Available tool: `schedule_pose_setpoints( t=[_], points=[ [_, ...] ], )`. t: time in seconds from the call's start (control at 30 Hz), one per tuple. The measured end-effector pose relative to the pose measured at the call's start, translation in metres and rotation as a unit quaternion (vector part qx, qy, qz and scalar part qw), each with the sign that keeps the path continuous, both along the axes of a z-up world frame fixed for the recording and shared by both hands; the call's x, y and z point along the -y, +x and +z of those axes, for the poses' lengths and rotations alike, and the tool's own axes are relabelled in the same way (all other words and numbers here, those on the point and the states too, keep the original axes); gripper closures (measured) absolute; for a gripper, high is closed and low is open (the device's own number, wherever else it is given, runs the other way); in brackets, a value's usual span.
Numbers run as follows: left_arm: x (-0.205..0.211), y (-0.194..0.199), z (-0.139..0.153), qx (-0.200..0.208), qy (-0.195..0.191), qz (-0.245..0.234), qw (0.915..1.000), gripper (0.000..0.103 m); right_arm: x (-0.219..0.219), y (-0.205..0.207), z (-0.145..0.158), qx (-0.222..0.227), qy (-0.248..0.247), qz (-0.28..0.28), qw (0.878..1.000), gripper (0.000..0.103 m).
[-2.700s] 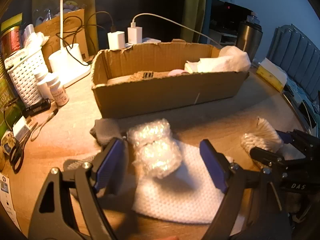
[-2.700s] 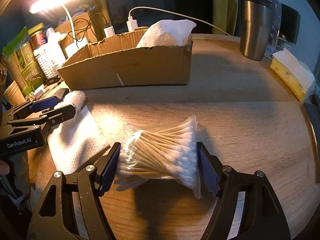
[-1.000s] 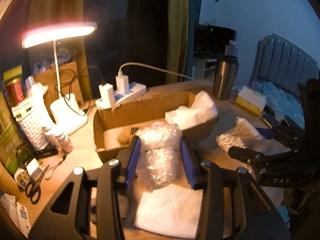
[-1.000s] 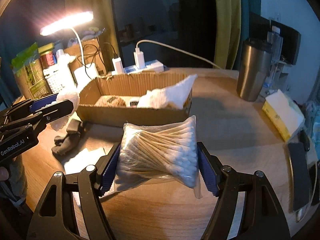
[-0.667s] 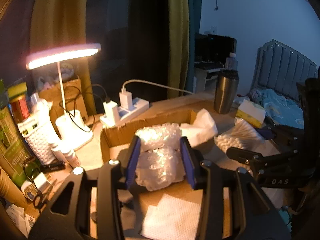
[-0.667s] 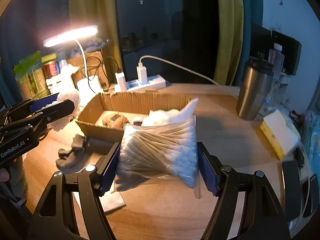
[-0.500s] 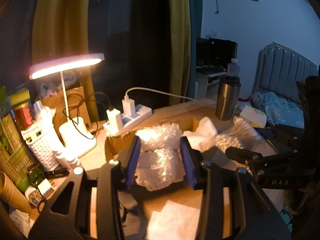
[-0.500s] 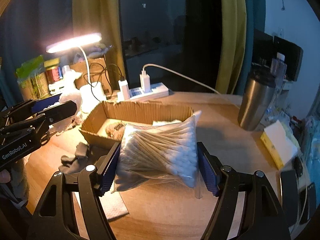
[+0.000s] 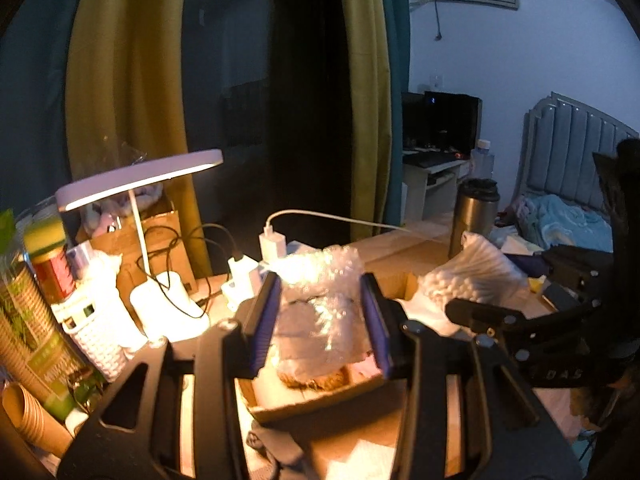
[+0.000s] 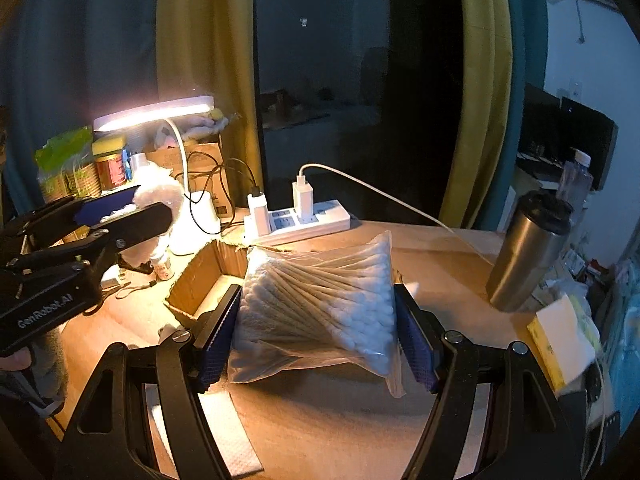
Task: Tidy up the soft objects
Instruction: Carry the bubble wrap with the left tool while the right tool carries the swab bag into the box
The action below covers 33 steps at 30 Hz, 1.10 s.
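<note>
My left gripper (image 9: 322, 320) is shut on a bubble wrap bundle (image 9: 320, 312) and holds it high above the open cardboard box (image 9: 320, 400). My right gripper (image 10: 316, 328) is shut on a clear bag of cotton swabs (image 10: 316, 304), also raised over the box (image 10: 200, 280). The bag also shows in the left wrist view (image 9: 476, 276). The left gripper and its white bundle show at the left of the right wrist view (image 10: 132, 208). A brown item and white tissue lie inside the box.
A lit desk lamp (image 10: 160, 116), a power strip with chargers (image 10: 300, 216), a steel tumbler (image 10: 528, 252), a tissue pack (image 10: 560, 340), a white basket and bottles (image 9: 96, 332) stand around the box. A white cloth (image 10: 232, 432) and a grey sock (image 9: 276, 448) lie on the table.
Both grippers have risen higher and moved forward over the box, each still holding its item. The view tilted up toward the curtains.
</note>
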State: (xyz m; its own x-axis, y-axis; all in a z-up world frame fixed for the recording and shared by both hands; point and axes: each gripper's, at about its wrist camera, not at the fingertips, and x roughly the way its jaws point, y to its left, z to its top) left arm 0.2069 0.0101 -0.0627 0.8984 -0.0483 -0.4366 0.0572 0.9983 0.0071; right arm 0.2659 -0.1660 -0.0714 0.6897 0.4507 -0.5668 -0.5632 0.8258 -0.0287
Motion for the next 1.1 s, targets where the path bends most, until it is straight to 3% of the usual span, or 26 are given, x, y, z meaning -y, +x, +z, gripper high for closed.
schedule_pose_setpoints(
  t=[0.2,0.53,1.1],
  points=[
    [-0.009,0.019,-0.003,0.001,-0.007,0.006,1.0,0.062,-0.015,0.014,-0.003,-0.001,0.0,0.013,1.0,0.027],
    [-0.019,0.051,-0.034,-0.029,-0.014,0.017,0.9993,0.062,-0.03,0.038,-0.021,-0.021,0.002,0.033,0.999,0.027],
    [-0.033,0.095,-0.091,-0.106,-0.026,0.032,0.9935,0.062,-0.051,0.085,-0.064,-0.079,-0.005,0.046,0.996,0.027]
  ],
)
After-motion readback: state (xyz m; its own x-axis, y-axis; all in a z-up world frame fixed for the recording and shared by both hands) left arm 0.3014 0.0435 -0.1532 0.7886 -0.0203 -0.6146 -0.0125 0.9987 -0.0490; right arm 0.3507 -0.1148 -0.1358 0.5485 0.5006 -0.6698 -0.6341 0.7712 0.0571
